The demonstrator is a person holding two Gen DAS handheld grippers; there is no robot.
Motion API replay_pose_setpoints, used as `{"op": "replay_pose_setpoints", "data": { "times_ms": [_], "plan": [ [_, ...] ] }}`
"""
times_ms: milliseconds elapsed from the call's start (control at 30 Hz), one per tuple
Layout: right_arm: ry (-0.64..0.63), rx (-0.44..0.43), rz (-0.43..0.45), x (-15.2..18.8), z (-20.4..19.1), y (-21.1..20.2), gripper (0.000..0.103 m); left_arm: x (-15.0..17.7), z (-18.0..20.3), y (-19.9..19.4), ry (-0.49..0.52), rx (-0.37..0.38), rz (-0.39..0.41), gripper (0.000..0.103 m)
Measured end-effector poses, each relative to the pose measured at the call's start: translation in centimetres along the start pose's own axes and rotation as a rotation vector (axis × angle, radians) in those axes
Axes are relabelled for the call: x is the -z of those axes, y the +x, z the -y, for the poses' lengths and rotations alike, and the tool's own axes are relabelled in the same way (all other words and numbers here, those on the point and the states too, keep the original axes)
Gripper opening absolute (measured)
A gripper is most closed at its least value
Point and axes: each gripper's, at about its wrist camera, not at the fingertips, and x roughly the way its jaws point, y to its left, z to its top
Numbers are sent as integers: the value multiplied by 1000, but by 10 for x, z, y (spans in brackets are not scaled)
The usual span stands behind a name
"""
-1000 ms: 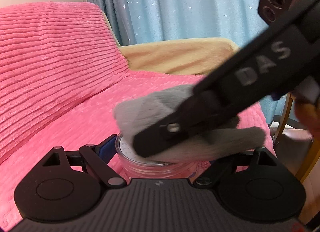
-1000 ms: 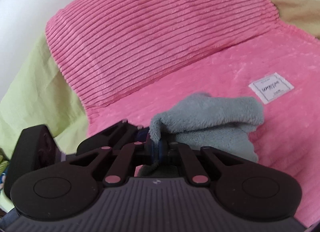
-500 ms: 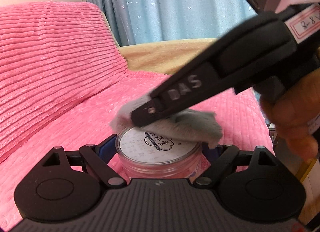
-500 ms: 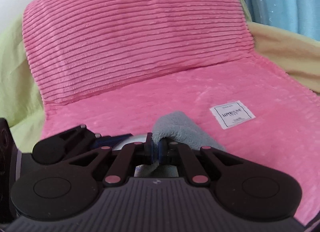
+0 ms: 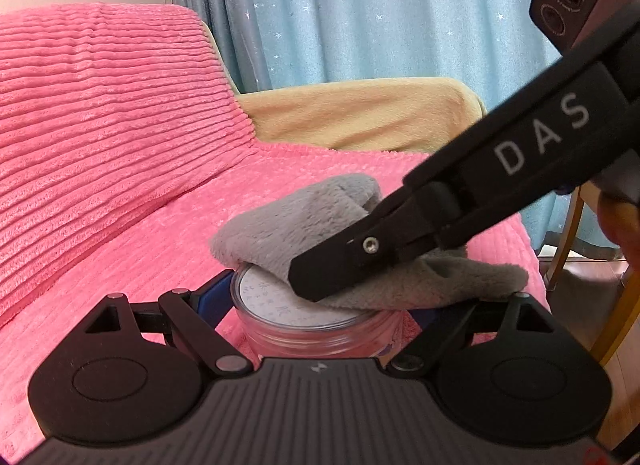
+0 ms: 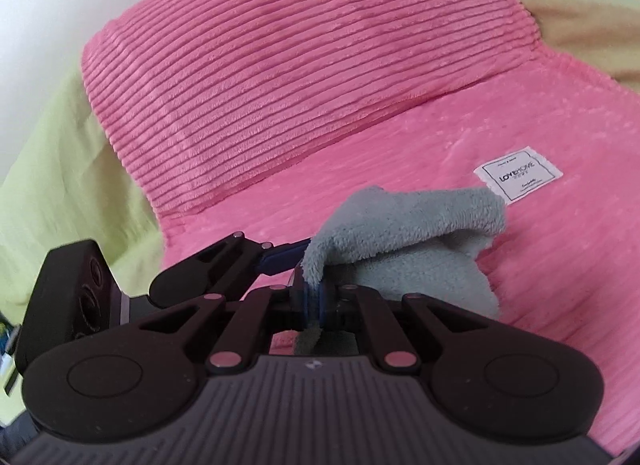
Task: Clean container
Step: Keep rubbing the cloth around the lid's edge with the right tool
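While left claw (image 5: pixel 320 305) clamped on container (image 5: pixel 304 325), cloth-clamping right claw (image 6: pixel 312 301) opening, container unseen.

My left gripper (image 5: pixel 320 305) points slightly down, its 2 fingers spread and clamped. My right gripper (image 6: pixel 314 301) angles down across it, jaws nearly together but opening, with something still pinched between.

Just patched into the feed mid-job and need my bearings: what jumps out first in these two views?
The grey fluffy cloth lies across the lid of a round clear container, pinched in the right tongs, whose jaws are opening. The left tongs clamp the container from both sides. All this sits on a ribbed pink blanket, which bears a white label.
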Motion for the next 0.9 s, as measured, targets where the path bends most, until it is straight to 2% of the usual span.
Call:
{"op": "replay_pose_setpoints", "data": {
  "times_ms": [233, 333, 900],
  "plan": [
    [-17, -3, 27, -2, -7, 16, 3, -1, 4, -1, 8, -9, -3, 87],
    [-33, 33, 62, -6, -7, 26, 2, -1, 4, -2, 9, -11, -3, 87],
    [0, 39, 85, -6, 0, 26, 3, -1, 5, 0, 30, -3, -2, 87]
  ]
}}
